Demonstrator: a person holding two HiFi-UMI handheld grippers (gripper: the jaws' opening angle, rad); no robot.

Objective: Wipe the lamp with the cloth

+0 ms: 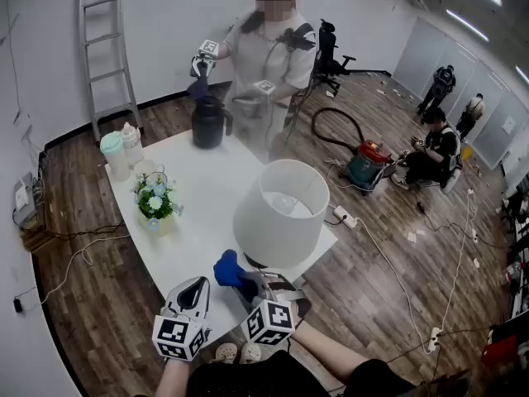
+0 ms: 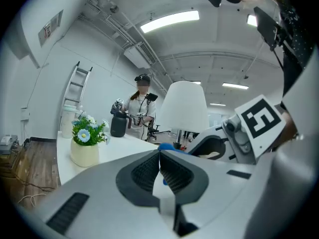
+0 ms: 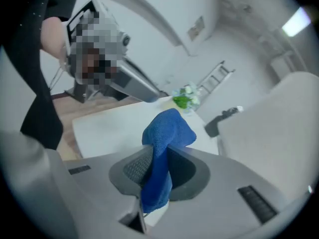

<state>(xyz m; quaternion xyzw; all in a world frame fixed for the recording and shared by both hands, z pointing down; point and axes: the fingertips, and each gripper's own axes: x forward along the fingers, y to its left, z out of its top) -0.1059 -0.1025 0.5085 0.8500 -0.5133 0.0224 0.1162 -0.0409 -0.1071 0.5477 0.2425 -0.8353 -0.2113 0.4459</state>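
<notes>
Two grippers at six o'clock: right gripper point(image 1: 248, 284) clamps the cloth point(image 1: 228, 269) beside the lamp point(image 1: 281, 213); left gripper point(image 1: 198, 284) has jaws pressed together, empty

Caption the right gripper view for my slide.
Right gripper shut on a blue cloth beside the white lamp.

The room is big, with white walls point(image 1: 165, 23) and a brown wood floor point(image 1: 99, 304). A white counter point(image 1: 207, 197) stands in the middle. A gray ladder point(image 1: 88, 56) leans on the wall behind it. A black desk chair point(image 1: 331, 52) stands farther back. A red and green vacuum cleaner point(image 1: 366, 162) sits on the floor near the counter, and its black hose point(image 1: 335, 121) makes a loop. White cords point(image 1: 395, 278) lie across the floor. Long lights point(image 2: 169, 21) shine on the ceiling.
</notes>
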